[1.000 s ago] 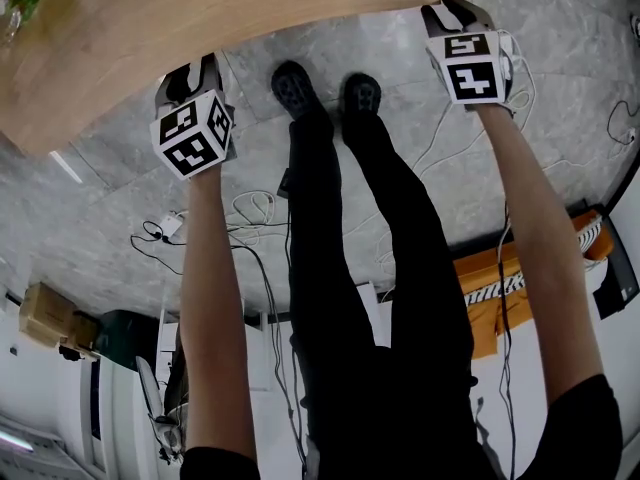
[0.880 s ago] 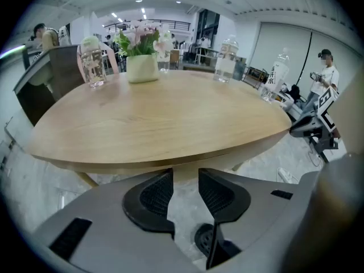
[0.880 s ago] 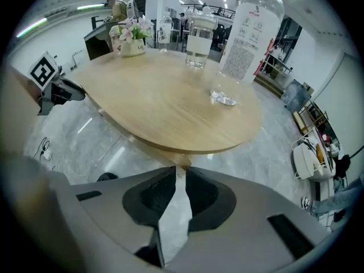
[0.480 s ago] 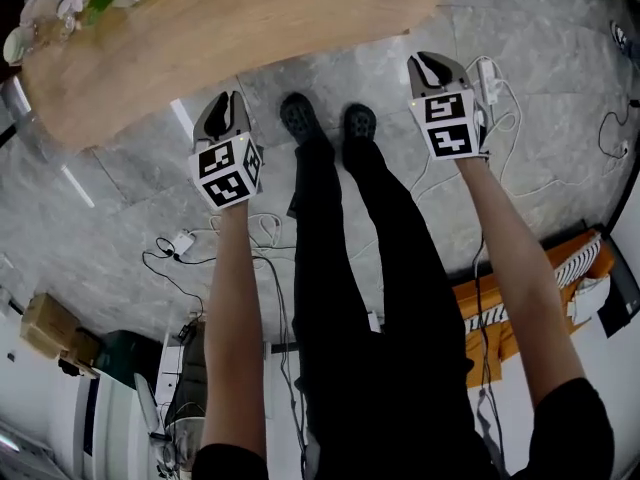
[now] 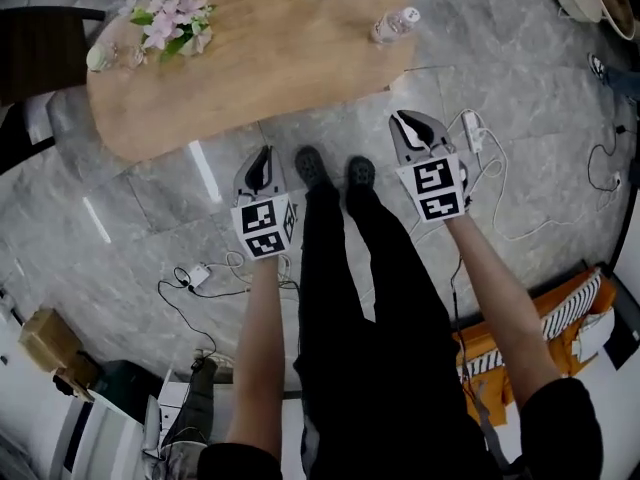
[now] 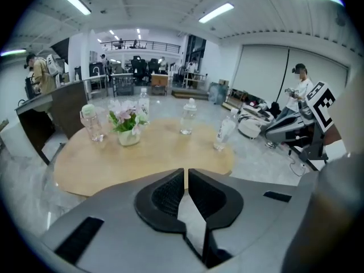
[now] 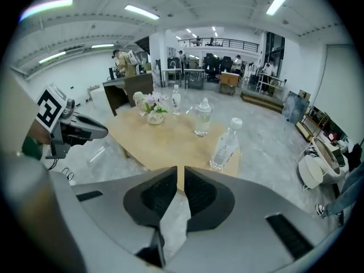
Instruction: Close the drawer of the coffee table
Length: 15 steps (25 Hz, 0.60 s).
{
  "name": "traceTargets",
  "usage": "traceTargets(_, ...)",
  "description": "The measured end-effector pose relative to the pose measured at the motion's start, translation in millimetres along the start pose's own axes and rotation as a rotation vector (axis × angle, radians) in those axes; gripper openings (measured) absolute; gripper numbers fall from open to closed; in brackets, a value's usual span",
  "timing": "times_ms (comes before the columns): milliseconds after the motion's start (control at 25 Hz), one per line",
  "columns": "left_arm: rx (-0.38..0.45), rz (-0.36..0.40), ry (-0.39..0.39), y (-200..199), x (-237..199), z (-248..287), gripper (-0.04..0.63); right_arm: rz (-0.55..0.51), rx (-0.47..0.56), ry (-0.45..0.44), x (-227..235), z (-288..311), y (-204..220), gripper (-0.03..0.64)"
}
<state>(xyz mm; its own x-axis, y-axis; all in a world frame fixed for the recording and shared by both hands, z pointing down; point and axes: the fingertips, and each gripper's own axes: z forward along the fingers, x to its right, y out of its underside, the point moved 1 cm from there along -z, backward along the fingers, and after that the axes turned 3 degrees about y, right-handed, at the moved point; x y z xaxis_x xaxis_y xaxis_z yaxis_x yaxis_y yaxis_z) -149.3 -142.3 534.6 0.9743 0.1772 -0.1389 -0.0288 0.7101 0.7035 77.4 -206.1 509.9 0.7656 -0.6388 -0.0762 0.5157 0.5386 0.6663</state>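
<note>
Legs in dark trousers stand nearest in the head view, with the left hand-held gripper and the right hand-held gripper on either side of the shoes. Both are over the grey floor, just short of the table and touching nothing. Each gripper's own view shows its jaws drawn in to a narrow slit with nothing between them, having just been closing: the left hand-held gripper looks over the wooden top, and the right one does the same from the other side. The table lies beyond the shoes, a rounded slab of pale wood. Its near edge reads as one unbroken curve, with no tray or panel jutting out over the floor. The drawer itself cannot be seen in any view, since the top hides whatever sits beneath it. Judged from that flush edge and the empty, narrowed grippers standing clear, the drawer is most likely already pushed home and little or nothing remains. Farther back on the top stand a vase of pink flowers, a glass at the left, and a plastic bottle near the right end.
</note>
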Motion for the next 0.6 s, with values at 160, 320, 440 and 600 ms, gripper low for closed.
traceTargets(160, 0.065, -0.006, 0.012, -40.7, 24.5, -47.4, 0.023, 0.018, 0.086, -0.015, -4.6, -52.2, -37.7, 0.038)
traceTargets(320, 0.169, -0.015, 0.018, -89.2, 47.3, -92.9, 0.014, 0.065, 0.175, -0.05, -7.7, -99.0, -72.4, 0.026)
traceTargets(440, 0.237, -0.011, 0.034, -118.9, 69.7, -134.8, 0.014, 0.069, 0.248, -0.071, -13.5, -142.0, -97.6, 0.023)
traceTargets(600, 0.323, -0.003, 0.049, -152.7, 95.3, -192.7, 0.014, 0.076, 0.354, -0.093, -16.6, -198.7, -128.0, 0.014)
